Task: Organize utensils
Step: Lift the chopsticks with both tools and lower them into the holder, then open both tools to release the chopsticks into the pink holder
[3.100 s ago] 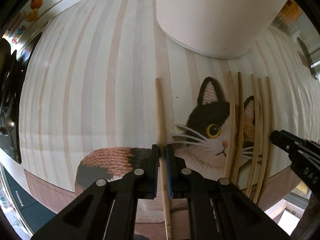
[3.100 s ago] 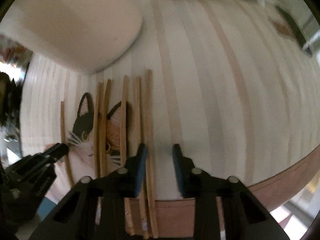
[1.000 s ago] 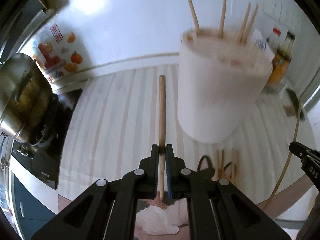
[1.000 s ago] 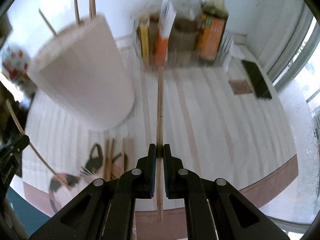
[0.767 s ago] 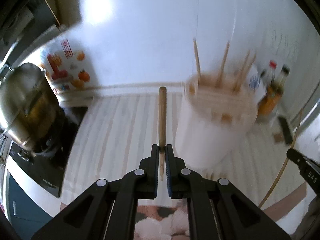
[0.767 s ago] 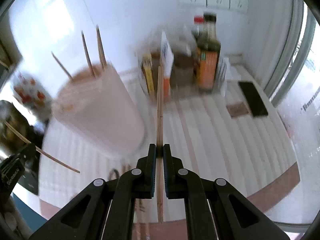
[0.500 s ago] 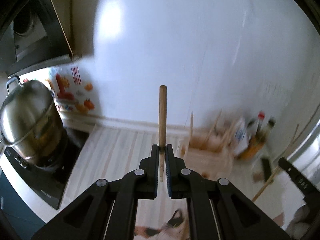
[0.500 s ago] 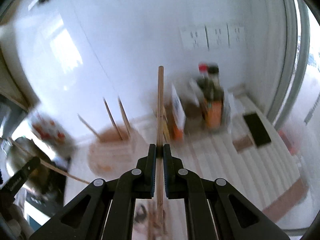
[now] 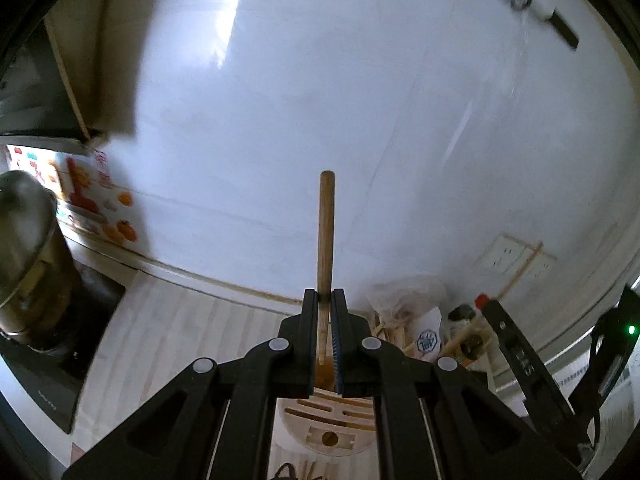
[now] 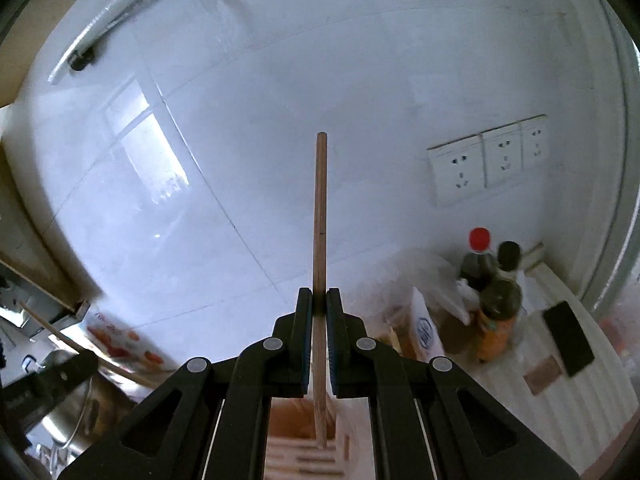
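Both tools, raised since, clamp chopsticks (image 9: 326, 240) above the slotted holder (image 9: 328, 436); bottles (image 10: 496, 300) stand nearby.

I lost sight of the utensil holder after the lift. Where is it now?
The utensil holder sits at the bottom centre of both wrist views, directly below the chopstick clamped in the left hand-held gripper.

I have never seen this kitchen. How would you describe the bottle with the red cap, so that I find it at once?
Look in the right wrist view at the white tiled wall with the row of three white power sockets. Below them, on the striped counter, stands a group of bottles. The dark glass bottle with the red cap is the one furthest left and nearest the wall; its neighbours have dark caps.
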